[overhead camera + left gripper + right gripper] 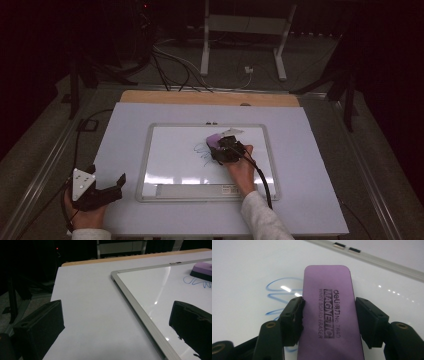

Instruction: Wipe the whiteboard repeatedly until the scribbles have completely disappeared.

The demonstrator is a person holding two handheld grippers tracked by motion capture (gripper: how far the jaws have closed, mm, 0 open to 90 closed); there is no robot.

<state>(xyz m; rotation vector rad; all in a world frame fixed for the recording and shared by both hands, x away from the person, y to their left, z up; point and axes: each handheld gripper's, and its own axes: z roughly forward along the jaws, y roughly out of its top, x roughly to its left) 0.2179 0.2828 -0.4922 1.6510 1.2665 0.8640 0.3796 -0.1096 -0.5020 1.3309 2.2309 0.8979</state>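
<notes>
Here the right hand-held gripper [329,315] clamps the purple eraser [329,312] between its jaws, on the whiteboard [242,270].

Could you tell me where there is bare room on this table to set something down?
The white table cover is bare right of the whiteboard, and in the strip between its far frame and the wooden edge. Left is tighter: the left tongs rest there. The purple eraser and blue scribble crowd the board's middle.

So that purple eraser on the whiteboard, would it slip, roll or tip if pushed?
The purple eraser looks flat and blocky, so it likely slides, not rolls or tips. The glossy whiteboard probably lets it glide. Its label reads "magnetic", so it may cling slightly. The right hand-held gripper clamps its sides.
</notes>
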